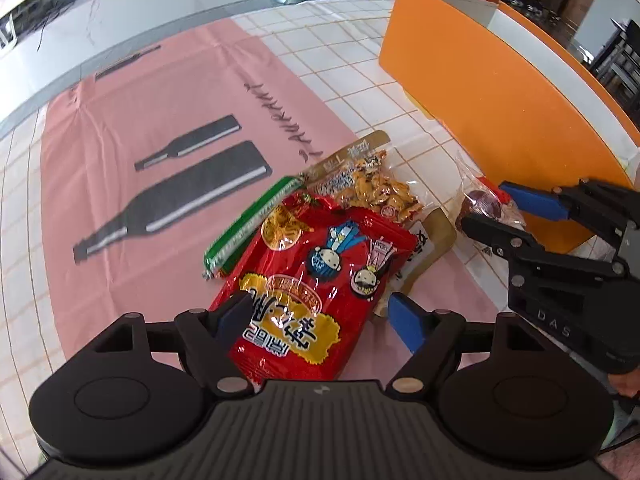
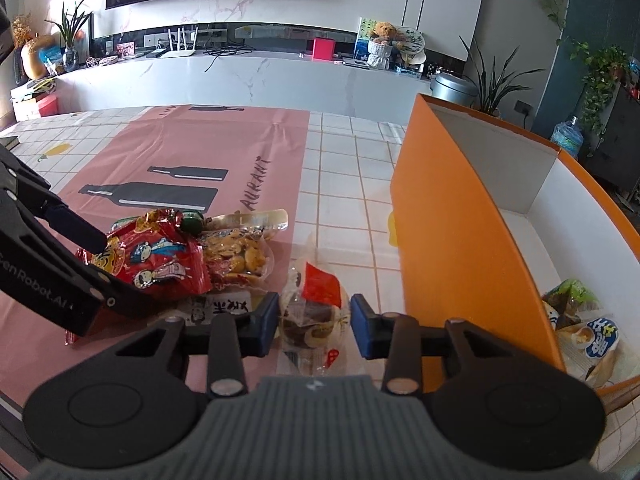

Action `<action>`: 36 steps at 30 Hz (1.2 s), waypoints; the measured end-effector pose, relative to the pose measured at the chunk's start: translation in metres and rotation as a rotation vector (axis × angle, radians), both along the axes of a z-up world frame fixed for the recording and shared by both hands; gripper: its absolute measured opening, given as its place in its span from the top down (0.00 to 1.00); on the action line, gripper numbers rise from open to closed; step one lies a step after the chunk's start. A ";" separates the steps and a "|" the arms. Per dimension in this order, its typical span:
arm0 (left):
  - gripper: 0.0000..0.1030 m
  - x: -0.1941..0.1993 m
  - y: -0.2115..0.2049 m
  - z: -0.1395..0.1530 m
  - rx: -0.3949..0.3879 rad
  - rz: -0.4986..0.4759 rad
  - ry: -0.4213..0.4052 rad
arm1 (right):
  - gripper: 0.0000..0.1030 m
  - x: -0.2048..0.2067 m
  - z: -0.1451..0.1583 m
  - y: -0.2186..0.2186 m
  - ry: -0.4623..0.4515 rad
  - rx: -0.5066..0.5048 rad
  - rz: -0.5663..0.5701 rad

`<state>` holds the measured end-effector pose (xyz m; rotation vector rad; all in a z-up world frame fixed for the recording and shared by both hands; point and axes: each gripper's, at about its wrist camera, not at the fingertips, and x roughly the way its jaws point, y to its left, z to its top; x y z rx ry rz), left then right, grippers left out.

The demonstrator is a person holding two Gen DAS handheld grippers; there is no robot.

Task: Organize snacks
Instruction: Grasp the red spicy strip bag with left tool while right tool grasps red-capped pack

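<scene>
My left gripper [image 1: 320, 316] hangs low in its frame with its fingers spread wide on either side of the red snack bag [image 1: 304, 280], which lies on the pink mat [image 1: 120, 120] atop a bag of crackers [image 1: 376, 188] and beside a green tube [image 1: 252, 220]. My right gripper [image 2: 314, 330] has its fingers drawn in narrow around the clear-wrapped cake [image 2: 312, 312], though I cannot tell whether they press it. The orange box [image 2: 460, 240] stands at right, with snack packets [image 2: 584, 320] in its lower corner.

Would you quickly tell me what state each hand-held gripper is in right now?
Left hand-held gripper: open, straddling the red bag, not gripping it.
Right hand-held gripper: open around the clear packet, pads not yet pressing.
</scene>
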<state>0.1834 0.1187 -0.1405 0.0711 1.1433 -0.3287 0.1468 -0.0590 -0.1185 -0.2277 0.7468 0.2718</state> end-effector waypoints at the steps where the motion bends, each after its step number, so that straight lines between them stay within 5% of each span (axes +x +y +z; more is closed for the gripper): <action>1: 0.14 -0.003 0.000 0.001 -0.016 0.011 0.011 | 0.65 -0.002 0.000 -0.001 0.010 0.006 0.000; 5: 0.14 -0.010 0.001 0.001 -0.069 0.022 0.038 | 0.65 -0.005 0.000 -0.007 0.066 0.065 0.000; 11: 0.11 -0.011 0.003 0.010 0.020 0.017 -0.060 | 0.64 -0.003 -0.002 -0.013 0.067 0.095 -0.024; 19: 0.03 -0.001 -0.002 -0.009 0.066 -0.038 -0.067 | 0.64 0.000 -0.005 -0.014 0.072 0.116 -0.021; 29: 0.01 0.000 0.000 -0.019 0.033 0.002 -0.057 | 0.64 -0.001 -0.006 -0.012 0.070 0.111 -0.012; 36: 0.00 -0.003 -0.018 -0.024 0.104 -0.012 -0.062 | 0.64 -0.001 -0.006 -0.011 0.071 0.104 -0.010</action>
